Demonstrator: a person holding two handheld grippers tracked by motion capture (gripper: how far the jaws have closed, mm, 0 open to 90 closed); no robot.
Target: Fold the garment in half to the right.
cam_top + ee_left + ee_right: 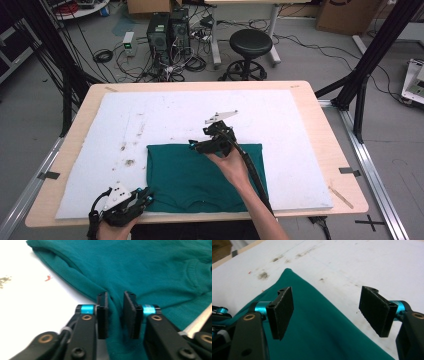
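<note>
A folded teal T-shirt (202,175) lies flat on a white stained mat (150,115) that covers a wooden table (85,107), near the person's edge.

The left gripper (145,198) sits at the shirt's near left corner, held by the person's left hand (112,227). In the left gripper view its jaws stand close together with a fold of the teal cloth (115,312) bunched between the pads (103,315). The cloth fills the narrow gap, yet whether the pads actually press on it cannot be told. The rest of the shirt spreads ahead of and to the right of these jaws, and bare mat lies to their left.

The right gripper (200,145) hovers over the shirt's far edge, carried by the right hand (227,162). Its jaws are spread wide with nothing between them. In the right gripper view the shirt's edge runs diagonally beneath the gap, with the teal fabric (319,327) under the left pad (282,310) and white mat under the right pad.
</note>
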